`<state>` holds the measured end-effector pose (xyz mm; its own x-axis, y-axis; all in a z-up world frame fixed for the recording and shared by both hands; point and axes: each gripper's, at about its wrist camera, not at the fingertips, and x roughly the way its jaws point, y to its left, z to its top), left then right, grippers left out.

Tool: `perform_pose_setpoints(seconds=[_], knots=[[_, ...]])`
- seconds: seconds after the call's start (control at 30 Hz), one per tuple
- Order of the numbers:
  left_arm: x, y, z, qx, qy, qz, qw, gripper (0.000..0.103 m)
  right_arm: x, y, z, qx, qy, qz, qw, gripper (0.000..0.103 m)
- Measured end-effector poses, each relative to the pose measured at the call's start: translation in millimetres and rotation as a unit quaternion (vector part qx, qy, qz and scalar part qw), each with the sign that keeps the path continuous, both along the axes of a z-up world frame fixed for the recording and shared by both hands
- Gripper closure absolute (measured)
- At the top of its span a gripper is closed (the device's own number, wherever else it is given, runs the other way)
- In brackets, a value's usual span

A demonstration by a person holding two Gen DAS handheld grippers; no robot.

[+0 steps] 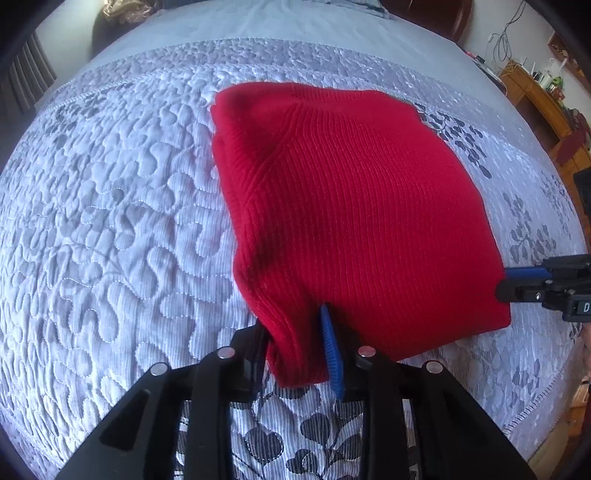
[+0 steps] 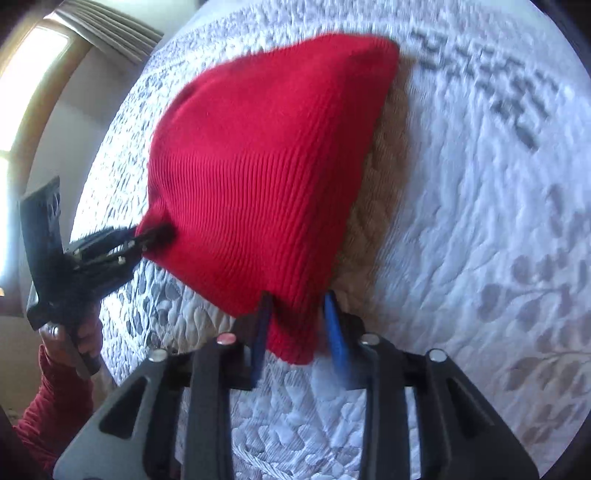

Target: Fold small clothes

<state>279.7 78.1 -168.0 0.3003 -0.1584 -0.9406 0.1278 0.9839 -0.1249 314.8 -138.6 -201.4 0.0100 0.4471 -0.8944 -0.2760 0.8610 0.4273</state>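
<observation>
A red ribbed knit garment (image 1: 351, 206) lies folded on the quilted bedspread (image 1: 110, 221). My left gripper (image 1: 295, 332) is shut on its near left corner, with the cloth bunched between the blue pads. My right gripper (image 2: 295, 325) is shut on the other near corner of the red garment (image 2: 258, 166). In the left wrist view the right gripper (image 1: 517, 280) shows at the garment's right edge. In the right wrist view the left gripper (image 2: 147, 236) shows at the garment's left corner. A tan knit piece (image 2: 376, 206) lies under the red garment's right side.
The bedspread (image 2: 461, 221) is white with grey leaf prints. A wooden shelf with small items (image 1: 535, 85) stands at the far right. A dark headboard (image 1: 436, 14) is at the far end. A window with a curtain (image 2: 55, 55) is on the left.
</observation>
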Motion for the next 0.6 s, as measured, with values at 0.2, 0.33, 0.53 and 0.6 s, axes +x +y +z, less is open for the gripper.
perform_pose_setpoints(seconds=[0.2,0.33,0.53,0.6], knots=[[-2,-1,3,0.006,-0.016,-0.002,0.9998,0.074,33,-11,11,0.001,-0.02,-0.029,0.999,0.068],[-3,-2,3,0.011,-0.019,-0.004,0.9997,0.074,53,-7,8,0.0,-0.021,-0.041,0.999,0.048],[-3,1,-1,0.011,-0.019,-0.005,0.9997,0.072,67,12,-10,-0.017,-0.003,-0.038,0.999,0.057],[1,4,-6,0.006,-0.016,-0.004,0.9999,0.068,70,16,-20,-0.035,0.004,-0.036,0.999,0.056]])
